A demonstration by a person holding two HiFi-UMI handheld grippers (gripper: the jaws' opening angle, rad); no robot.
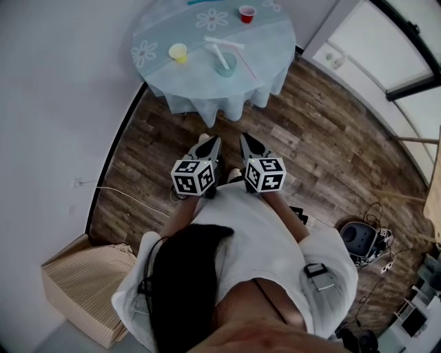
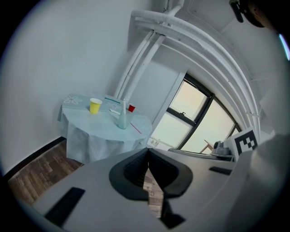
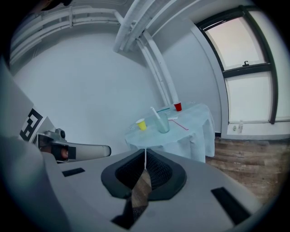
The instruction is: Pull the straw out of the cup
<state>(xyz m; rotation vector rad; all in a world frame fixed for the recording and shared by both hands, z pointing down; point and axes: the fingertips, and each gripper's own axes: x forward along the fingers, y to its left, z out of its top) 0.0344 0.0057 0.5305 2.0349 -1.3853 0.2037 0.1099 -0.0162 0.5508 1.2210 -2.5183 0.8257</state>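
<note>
The left gripper (image 1: 206, 145) and the right gripper (image 1: 249, 143) are held side by side over a wooden floor (image 1: 310, 152), jaws closed tip to tip, gripping nothing. Well ahead, a round table (image 1: 165, 77) under a pale flowered cloth stands beside a white wall. On it, the white straw (image 1: 218, 54) leans in the clear cup (image 1: 225, 65), with a yellow cup (image 1: 178, 52) and a red cup (image 1: 247, 13) nearby.
</note>
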